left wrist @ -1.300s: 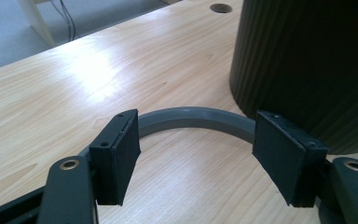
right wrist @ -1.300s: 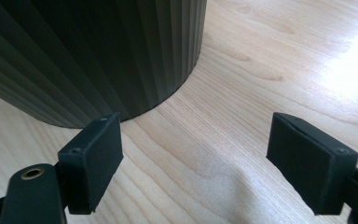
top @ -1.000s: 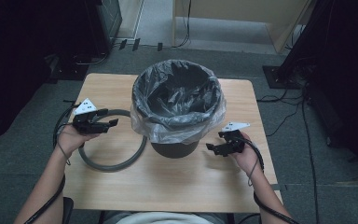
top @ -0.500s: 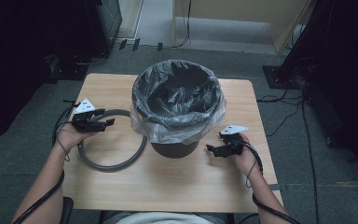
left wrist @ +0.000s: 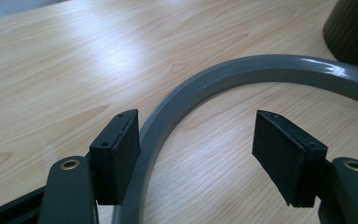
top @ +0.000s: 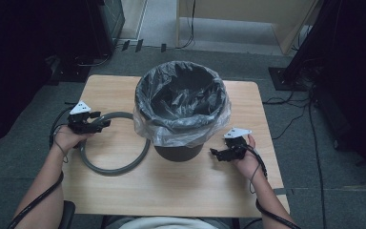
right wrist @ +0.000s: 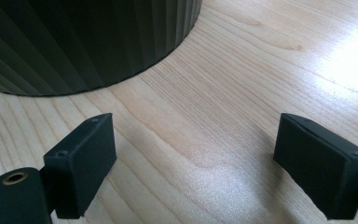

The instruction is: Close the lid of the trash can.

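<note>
The left gripper (top: pixel 100 125) is spread wide over the grey ring (top: pixel 119 167) — the ring lies flat left of the lined bin (top: pixel 181 107). Right of the bin, the right gripper (top: pixel 218 153) is spread too, over bare table (top: pixel 190 191).

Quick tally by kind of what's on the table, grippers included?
Dark ribbed plastic bin with its clear plastic liner bag: 1
Grey plastic ring: 1
Black two-jaw grippers, both open: 2 (left gripper, right gripper)
Total: 4
</note>
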`<state>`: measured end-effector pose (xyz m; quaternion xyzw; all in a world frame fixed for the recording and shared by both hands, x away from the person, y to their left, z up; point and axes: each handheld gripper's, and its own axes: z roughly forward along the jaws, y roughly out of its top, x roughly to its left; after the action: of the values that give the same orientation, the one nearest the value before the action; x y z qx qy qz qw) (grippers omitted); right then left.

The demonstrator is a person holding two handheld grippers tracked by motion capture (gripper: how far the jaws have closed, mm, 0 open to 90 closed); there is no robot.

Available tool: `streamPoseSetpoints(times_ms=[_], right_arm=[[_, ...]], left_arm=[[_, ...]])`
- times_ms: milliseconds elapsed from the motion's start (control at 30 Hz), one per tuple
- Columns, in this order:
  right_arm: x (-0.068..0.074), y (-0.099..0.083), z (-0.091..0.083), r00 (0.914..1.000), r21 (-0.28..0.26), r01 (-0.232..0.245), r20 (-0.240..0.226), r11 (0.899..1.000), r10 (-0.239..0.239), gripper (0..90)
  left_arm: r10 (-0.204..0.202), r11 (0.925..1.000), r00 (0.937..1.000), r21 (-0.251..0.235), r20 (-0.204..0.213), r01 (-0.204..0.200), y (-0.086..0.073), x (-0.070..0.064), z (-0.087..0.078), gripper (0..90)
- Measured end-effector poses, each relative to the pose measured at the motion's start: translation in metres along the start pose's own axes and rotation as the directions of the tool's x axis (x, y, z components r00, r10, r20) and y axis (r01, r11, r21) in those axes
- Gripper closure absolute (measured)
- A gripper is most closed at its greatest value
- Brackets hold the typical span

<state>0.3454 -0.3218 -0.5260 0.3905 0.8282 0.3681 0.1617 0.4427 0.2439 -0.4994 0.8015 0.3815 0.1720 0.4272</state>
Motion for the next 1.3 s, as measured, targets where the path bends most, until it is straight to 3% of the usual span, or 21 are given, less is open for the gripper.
streamPoseSetpoints(times_ms=[100,300,500,667,800,1167,1300], right_arm=[[0.001,0.000,0.000,1.0000,0.000,-0.004,0.004,1.000,0.004,12.2],[0.001,0.000,0.000,1.0000,0.000,-0.005,0.007,1.000,0.005,12.1],[0.001,0.000,0.000,1.0000,0.000,-0.007,0.007,1.000,0.007,11.9],[0.001,0.000,0.000,1.0000,0.001,-0.006,0.008,1.000,0.006,11.8],[0.001,0.000,0.000,1.0000,0.001,-0.006,0.008,1.000,0.006,11.8],[0.001,0.000,0.000,1.0000,0.001,-0.006,0.008,1.000,0.006,11.7],[0.001,0.000,0.000,0.9999,0.001,-0.007,0.008,1.000,0.007,11.7]], left_arm=[[0.001,1.0000,1.0000,0.010,-0.009,-0.001,-0.005,0.004,-0.001,31.8],[-0.033,0.9989,0.9993,0.033,-0.019,0.034,-0.014,0.014,0.000,32.4],[-0.008,0.9959,0.9997,0.090,-0.025,0.011,-0.019,0.017,0.005,32.8],[0.011,0.9953,0.9979,0.097,-0.064,-0.004,-0.018,0.020,0.006,37.4],[0.011,0.9953,0.9980,0.096,-0.062,-0.005,-0.017,0.020,0.007,40.4],[0.025,0.9964,0.9987,0.082,-0.045,-0.021,-0.016,0.015,0.008,72.5],[0.017,0.9967,0.9982,0.081,-0.057,-0.012,-0.017,0.013,0.007,73.8]])
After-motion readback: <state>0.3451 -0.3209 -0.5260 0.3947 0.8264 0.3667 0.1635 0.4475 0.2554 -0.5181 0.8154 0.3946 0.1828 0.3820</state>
